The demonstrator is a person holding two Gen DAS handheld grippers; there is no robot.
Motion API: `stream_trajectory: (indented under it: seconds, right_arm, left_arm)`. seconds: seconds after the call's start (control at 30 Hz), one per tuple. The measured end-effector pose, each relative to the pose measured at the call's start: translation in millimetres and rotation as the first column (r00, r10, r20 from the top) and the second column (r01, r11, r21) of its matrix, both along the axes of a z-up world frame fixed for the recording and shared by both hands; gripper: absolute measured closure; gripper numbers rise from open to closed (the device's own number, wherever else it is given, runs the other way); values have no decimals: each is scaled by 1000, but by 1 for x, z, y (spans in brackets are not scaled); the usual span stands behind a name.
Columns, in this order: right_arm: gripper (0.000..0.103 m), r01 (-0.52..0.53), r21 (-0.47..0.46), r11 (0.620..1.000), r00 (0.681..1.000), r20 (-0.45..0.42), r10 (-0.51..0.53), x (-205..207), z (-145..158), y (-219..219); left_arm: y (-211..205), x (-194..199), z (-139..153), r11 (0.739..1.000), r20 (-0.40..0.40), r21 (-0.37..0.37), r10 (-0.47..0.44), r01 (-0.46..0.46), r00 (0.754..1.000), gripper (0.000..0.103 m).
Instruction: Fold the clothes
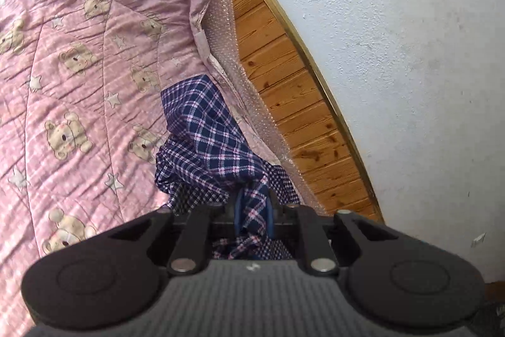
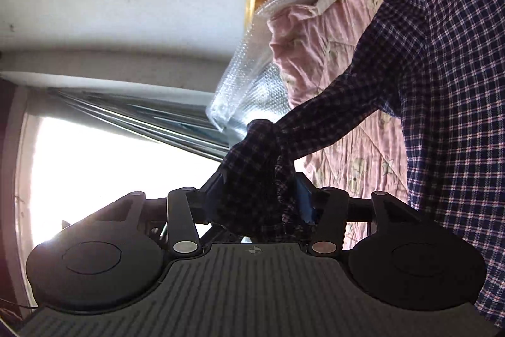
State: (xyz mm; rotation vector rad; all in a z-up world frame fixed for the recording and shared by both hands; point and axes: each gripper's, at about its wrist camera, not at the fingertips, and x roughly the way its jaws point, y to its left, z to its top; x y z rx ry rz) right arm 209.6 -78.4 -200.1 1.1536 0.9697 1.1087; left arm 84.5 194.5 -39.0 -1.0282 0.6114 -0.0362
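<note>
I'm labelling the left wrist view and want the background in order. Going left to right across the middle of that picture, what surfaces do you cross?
Pink bear-print quilt → navy plaid garment → bubble wrap → wooden panelling → brass-coloured trim → white wall.

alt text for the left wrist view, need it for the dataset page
The left gripper is shut on a bunched navy plaid garment, which trails away across a pink quilt printed with teddy bears and stars. To the right are bubble wrap, a wood-panelled strip and a white wall.
</note>
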Motion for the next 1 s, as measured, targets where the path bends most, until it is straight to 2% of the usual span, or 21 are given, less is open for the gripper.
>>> stream_trajectory:
  seconds: [0.03,0.07,0.1,0.13,0.17,0.2,0.23,0.33,0.43,0.5,0.53,0.57,0.6,0.63,0.7,0.73,0.77,0.83,0.87,0.9,1.0]
  right_arm:
    - [14,-3,11,1000,1000,-1,3,-2,-1,-4]
    - [6,-5,21,1000,1000,-2,5,-3,-2,-9]
    - [6,-8,32,999,1000,-3,8,-5,-4,-13]
    - [10,-10,42,999,1000,-3,10,-6,-5,-17]
    - [17,-13,53,999,1000,-4,13,-8,-6,-22]
    - [56,-15,63,998,1000,-5,15,-9,-7,-26]
    - [100,-18,73,997,1000,-6,18,-11,-9,-30]
    - [102,-21,92,995,1000,-2,22,-15,-10,-44]
    - [102,10,-40,999,997,76,-7,-8,10,-60]
    - [94,14,-198,980,987,161,19,-5,18,-59]
    - [79,-3,-270,963,980,193,57,-6,17,-51]
    - [63,-51,-317,947,972,203,120,-8,11,-37]
    - [34,-82,-365,927,960,222,173,-12,4,-22]
    - [19,-85,-413,907,944,257,206,-20,-2,-3]
    - [14,-75,-494,866,911,319,261,-34,-9,28]
    - [14,-52,-506,861,904,342,256,-36,-1,31]
    - [16,-30,-516,856,896,365,251,-39,7,33]
    - [24,17,-536,844,879,410,242,-45,23,38]
    - [68,41,-544,838,870,432,239,-48,31,40]
    - [100,64,-552,831,859,454,235,-51,39,43]
    - [102,136,-571,810,825,518,227,-59,63,50]
  left_arm:
    - [-5,-1,4,1000,-3,7,8,-8,1000,89]
    - [-10,-2,7,1000,-6,17,14,-14,1000,89]
    - [-15,-3,11,999,-9,27,20,-20,1000,89]
    - [-20,-3,15,999,-12,37,27,-26,1000,89]
    - [-24,-4,18,998,-14,47,33,-32,999,89]
    - [-28,-4,19,998,-17,57,29,-28,999,89]
    - [-31,-3,20,997,-22,77,22,-20,1000,89]
    - [-39,-2,21,992,-29,124,-5,8,1000,85]
    - [-35,-26,14,980,-76,201,23,-7,997,76]
    - [-30,-49,7,964,-114,265,56,-24,992,60]
    - [-26,-67,-2,953,-144,302,86,-39,986,49]
    - [-23,-86,-12,945,-179,325,109,-46,978,43]
    - [-19,-104,-23,937,-214,346,132,-51,968,42]
    - [-17,-117,-33,933,-249,358,135,-38,959,41]
    - [-12,-141,-54,926,-317,378,138,-8,938,36]
    - [-10,-153,-64,922,-350,387,140,7,926,31]
    - [-13,-155,-71,918,-359,393,111,43,927,28]
    - [-20,-158,-84,907,-373,404,46,117,927,28]
    - [-24,-160,-91,900,-380,409,14,154,925,28]
    - [-27,-162,-98,890,-387,413,-18,191,922,28]
    - [-38,-166,-117,855,-411,424,-113,299,905,28]
